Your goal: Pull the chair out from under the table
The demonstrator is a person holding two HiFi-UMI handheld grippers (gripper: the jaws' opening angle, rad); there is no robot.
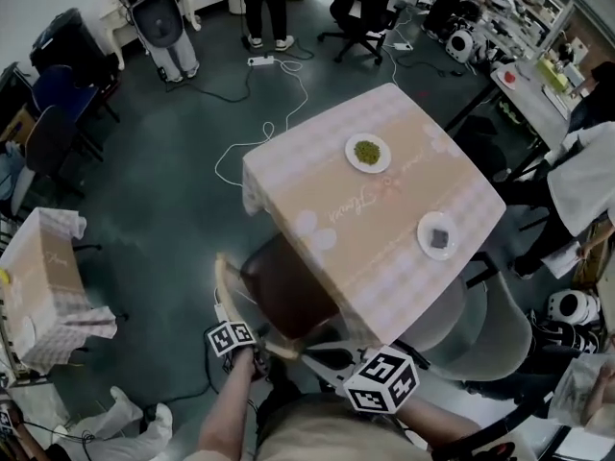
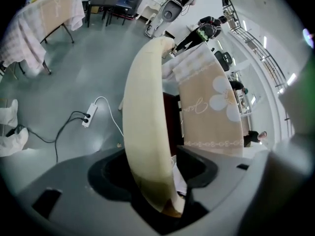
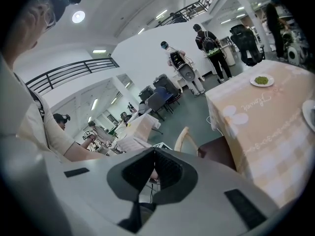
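Nearest of all, close by the person's body: left gripper (image 2: 155,173) pointing steeply down at the chair's back. Jaws released and spread wide, with the cream, curved backrest rail (image 2: 145,112) standing between them, a slim gap showing along its right side, no pad pressing it.

Just beside it, right gripper (image 3: 155,154), tilted less steeply, jaws clenched pad to pad on nothing, aimed past the chair toward the worktop.

Beyond the jaws, wooden chair with dark brown seat (image 1: 288,291) on the grey floor, at the near-left edge of the worktop. Backrest toward the person, front of the seat tucked beneath the overhanging cloth, rear of the seat out in the open.

Then the square worktop under a beige cloth with white checked borders (image 1: 384,209), turned corner-on to the person. Near its right corner, round white plate with a dark grey square piece (image 1: 438,235). Further on, toward the far corner, round white plate with a heap of green food (image 1: 368,153).

Left of the chair, well apart, smaller table in the same beige cloth (image 1: 43,286).

On the floor beyond, white power strip (image 1: 261,61) with a white cable trailing back toward the worktop's left corner.

Farthest off, black office chair (image 1: 360,8) and a person standing (image 1: 264,3).
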